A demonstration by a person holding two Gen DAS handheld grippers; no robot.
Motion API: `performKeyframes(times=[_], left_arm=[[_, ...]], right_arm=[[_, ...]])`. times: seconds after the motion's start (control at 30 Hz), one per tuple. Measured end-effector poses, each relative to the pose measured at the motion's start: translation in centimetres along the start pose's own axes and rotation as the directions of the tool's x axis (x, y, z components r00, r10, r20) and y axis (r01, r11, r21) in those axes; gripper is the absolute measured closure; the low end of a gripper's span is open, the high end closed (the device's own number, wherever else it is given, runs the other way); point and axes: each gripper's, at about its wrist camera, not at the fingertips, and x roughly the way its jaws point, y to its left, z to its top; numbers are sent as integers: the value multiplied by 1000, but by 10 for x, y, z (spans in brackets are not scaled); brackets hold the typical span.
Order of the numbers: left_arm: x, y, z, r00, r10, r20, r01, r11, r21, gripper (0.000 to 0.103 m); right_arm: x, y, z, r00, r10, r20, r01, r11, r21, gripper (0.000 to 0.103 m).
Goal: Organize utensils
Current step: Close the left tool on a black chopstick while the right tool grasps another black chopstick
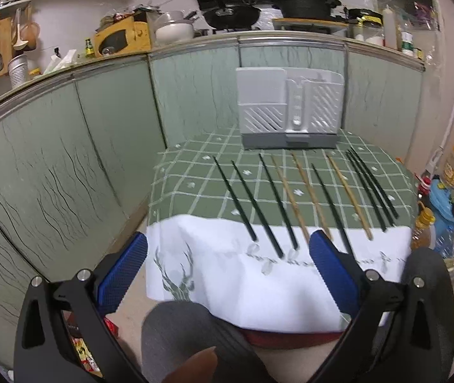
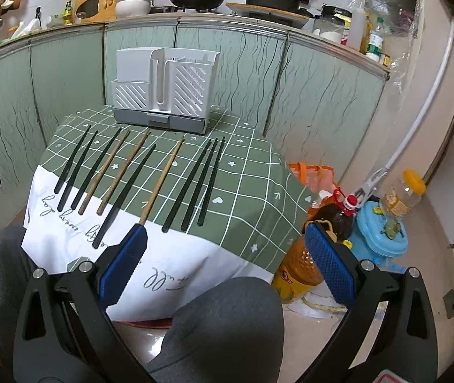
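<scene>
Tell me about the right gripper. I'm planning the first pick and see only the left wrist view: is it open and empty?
Observer: Yes, the right gripper is open, with nothing between its fingers.
Operator: What lies closest to it?
Observer: A wooden chopstick. Its near end sits just beyond the fingertip on the left of the right wrist view.
Operator: The black ones on the far right look bunched here. How many are there?
Observer: Three black chopsticks, side by side with gaps between their near ends.
</scene>
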Motion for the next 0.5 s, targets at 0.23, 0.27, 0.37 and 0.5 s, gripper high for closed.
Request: performKeyframes(times=[0.23,0.27,0.37,0.5], left_arm=[[31,11,6,999,22,23,-22,1000,-10,4],[37,11,7,999,27,20,-27,1000,-12,4],[54,8,6,1000,25,-1,-25,999,-22,4],[76,4,3,999,23,-23,-24,999,-46,4]], right_arm=[[37,-15,6,999,37,-16,-37,999,21,8],[42,-16,6,999,33,-20,-33,999,18,8],[58,-18,5,999,30,-30,-30,999,11,8],[78,-20,1,999,33,-34,-33,999,18,8]])
